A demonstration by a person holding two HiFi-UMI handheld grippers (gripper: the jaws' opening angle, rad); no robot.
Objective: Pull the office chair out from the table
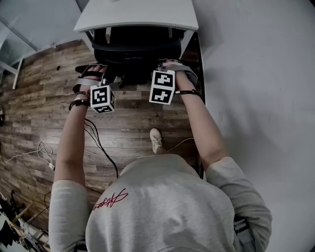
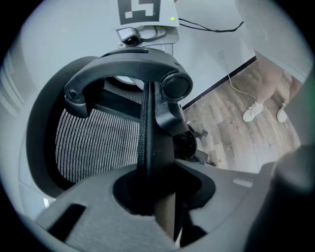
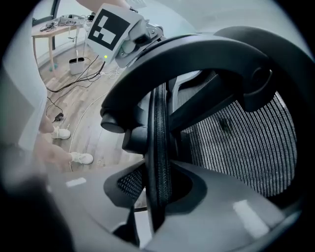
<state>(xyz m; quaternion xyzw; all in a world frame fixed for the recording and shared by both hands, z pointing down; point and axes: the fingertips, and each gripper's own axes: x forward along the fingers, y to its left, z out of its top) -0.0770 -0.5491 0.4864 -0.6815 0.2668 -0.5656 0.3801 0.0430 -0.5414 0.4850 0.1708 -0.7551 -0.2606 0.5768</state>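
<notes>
A black mesh-backed office chair (image 1: 133,49) stands tucked under the white table (image 1: 138,15). My left gripper (image 1: 96,75) holds the left side of the backrest and my right gripper (image 1: 171,66) holds the right side. In the left gripper view the jaws of the left gripper (image 2: 157,197) are shut on the thin edge of the backrest frame (image 2: 146,128), with the mesh (image 2: 93,142) to its left. In the right gripper view the right gripper (image 3: 157,192) clamps the opposite frame edge (image 3: 158,138), below the curved headrest bar (image 3: 197,54).
A white wall (image 1: 256,74) runs close along the right of the chair. Black and white cables (image 1: 98,142) trail over the wooden floor behind me, near my shoe (image 1: 156,140). A small wooden table (image 3: 54,27) and a bin (image 3: 76,64) stand farther off.
</notes>
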